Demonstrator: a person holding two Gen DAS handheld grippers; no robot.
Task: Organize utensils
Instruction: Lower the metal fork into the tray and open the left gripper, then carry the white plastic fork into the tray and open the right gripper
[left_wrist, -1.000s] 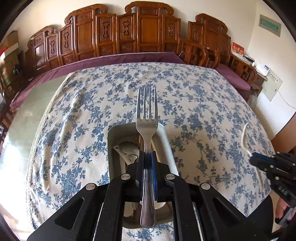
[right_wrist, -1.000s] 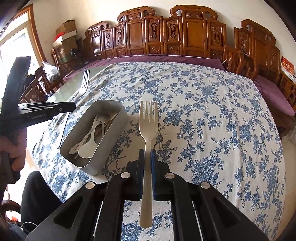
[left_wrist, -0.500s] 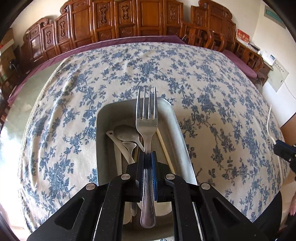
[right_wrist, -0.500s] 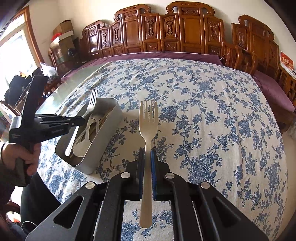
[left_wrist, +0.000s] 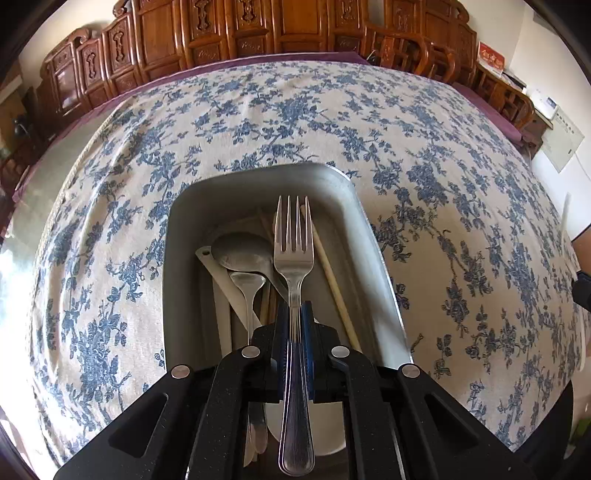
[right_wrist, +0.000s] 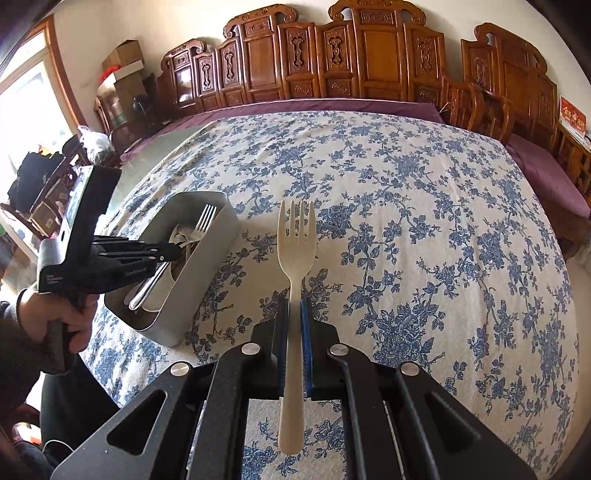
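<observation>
My left gripper is shut on a metal fork, tines forward, held low over the inside of a grey metal utensil box. The box holds metal spoons, a white spoon and chopsticks. In the right wrist view the left gripper reaches into the box with the metal fork. My right gripper is shut on a cream plastic fork, held above the tablecloth to the right of the box.
The table wears a white cloth with blue flowers; bare glass tabletop shows at the left. Carved wooden chairs line the far side. The person's hand holds the left gripper at the near left edge.
My left gripper has moved forward and down with the metal fork, from above the box's near end to inside it. My right gripper with the plastic fork has barely moved.
</observation>
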